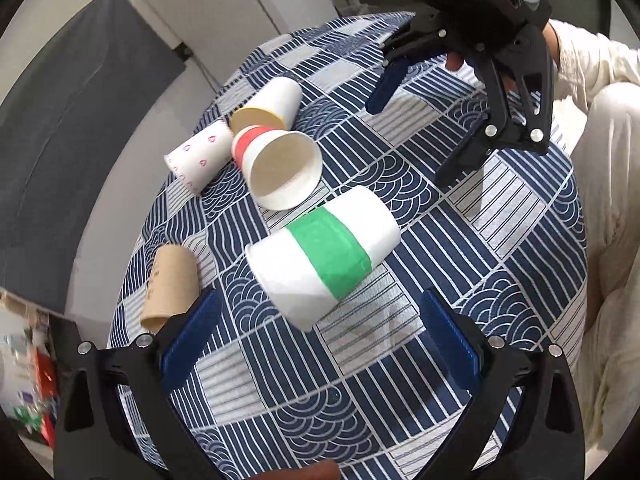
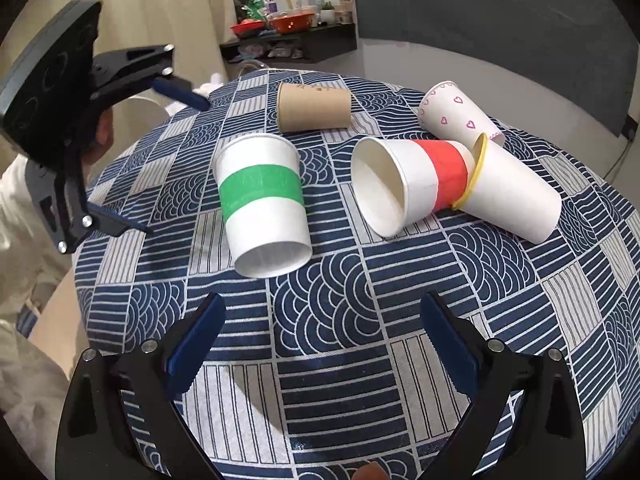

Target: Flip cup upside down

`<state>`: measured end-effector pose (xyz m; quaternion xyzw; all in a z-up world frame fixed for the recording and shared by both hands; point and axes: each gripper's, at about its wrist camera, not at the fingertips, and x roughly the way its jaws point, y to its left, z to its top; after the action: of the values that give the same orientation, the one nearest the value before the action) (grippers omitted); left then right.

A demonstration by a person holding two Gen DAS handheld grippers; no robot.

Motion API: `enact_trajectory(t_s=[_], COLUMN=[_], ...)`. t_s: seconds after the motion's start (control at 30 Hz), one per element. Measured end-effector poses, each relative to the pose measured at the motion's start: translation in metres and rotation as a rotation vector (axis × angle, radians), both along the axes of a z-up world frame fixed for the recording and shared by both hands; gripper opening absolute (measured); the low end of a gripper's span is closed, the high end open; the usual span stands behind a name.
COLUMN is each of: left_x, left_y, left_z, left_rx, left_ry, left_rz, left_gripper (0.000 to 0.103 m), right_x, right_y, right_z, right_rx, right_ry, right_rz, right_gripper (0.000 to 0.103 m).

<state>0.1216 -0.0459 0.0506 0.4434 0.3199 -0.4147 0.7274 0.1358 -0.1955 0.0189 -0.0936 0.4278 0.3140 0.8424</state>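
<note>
Five paper cups lie on their sides on a round table [image 2: 460,280] covered with a blue-and-white patterned cloth. The landmark here is the green-band cup [image 2: 264,204], a white cup with one green stripe around its middle; in the right wrist view its open mouth faces the camera, and in the left wrist view it [image 1: 324,256] lies just ahead of the fingers.

Beside the green-band cup, on its right in the right wrist view, lies the red-band cup [image 2: 412,184], mouth turned toward the green one but not touching it. The red-band cup's base pokes into the yellow-rimmed mouth of a plain white cup [image 2: 516,196], farther from the green-band cup. Behind those two rests the heart-print cup [image 2: 456,114], touching or nearly touching the plain white one. Beyond the green-band cup's base, close by but apart from it, lies the single brown cup [image 2: 314,110].

There are two grippers. The left gripper [image 1: 320,340] hovers over the cloth with its blue fingers spread wide, holding nothing. The right gripper [image 2: 320,344] is likewise spread and empty, the green-band cup lying just ahead of its fingers.
</note>
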Motion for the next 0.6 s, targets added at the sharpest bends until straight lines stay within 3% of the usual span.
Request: enact_trajectory(t_s=[0.2,0.6], left_x=[0.005,0.018], left_y=[-0.025,-0.058], left_z=[-0.011,-0.04], left_rx=[0.142,0.343], left_ry=[-0.024,-0.063], left_rz=[-0.084,-0.166], left_gripper=[0.097,0.097], right_x=[0.003,-0.003], right_y=[-0.011,-0.031], right_z=[-0.01,-0.016], right_rx=[0.007,0.051], right_ry=[0.031,0.044], right_rz=[-0.027,-0.013], right_gripper=[0.093,0.093])
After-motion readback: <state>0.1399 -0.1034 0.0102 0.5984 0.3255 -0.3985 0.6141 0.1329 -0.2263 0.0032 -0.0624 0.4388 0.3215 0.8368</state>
